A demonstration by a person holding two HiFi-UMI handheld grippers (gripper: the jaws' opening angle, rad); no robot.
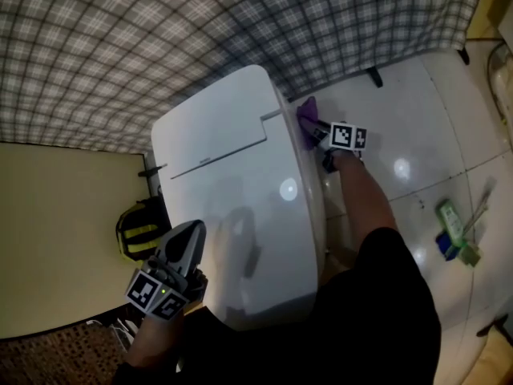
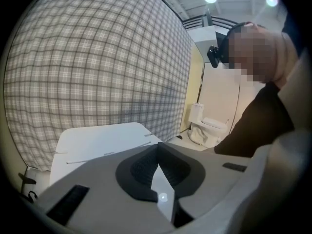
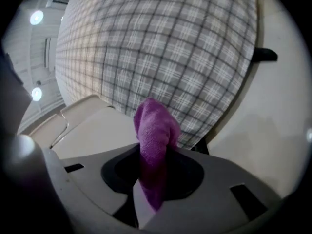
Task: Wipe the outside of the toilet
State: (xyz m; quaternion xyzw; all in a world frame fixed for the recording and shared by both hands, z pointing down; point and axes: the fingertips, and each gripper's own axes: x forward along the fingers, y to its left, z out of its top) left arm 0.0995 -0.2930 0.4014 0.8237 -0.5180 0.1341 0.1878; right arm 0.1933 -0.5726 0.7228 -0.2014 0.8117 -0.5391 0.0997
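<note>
Looking steeply down on a white toilet [image 1: 240, 199]: lid shut, smooth and glossy, catching one small round glint of light near the middle, with a thin seam line across the back and a stepped notch toward the right rear corner. Standing on pale, shiny floor tiles [image 1: 401, 111], backed up against a grey plaid curtain [image 1: 200, 38]. At the right rear edge of the lid, the right gripper [image 1: 314, 132], pinching a purple cloth [image 1: 307, 117] tight between its jaws and, as far as the head view shows, holding it against the toilet's side. From that gripper's own view, a nubby folded wad poking up past the tips, plaid behind, pale lid off to the left. Over the lid's near left corner, the left gripper [image 1: 191, 233], jaws pressed together on nothing, tips meeting in a point above the white surface; touching or not, cannot tell. On the floor well to the right, a small green-and-blue item [image 1: 453, 231], too small to name. Just left of the toilet, a yellow-and-black object [image 1: 138, 229] in shadow.
</note>
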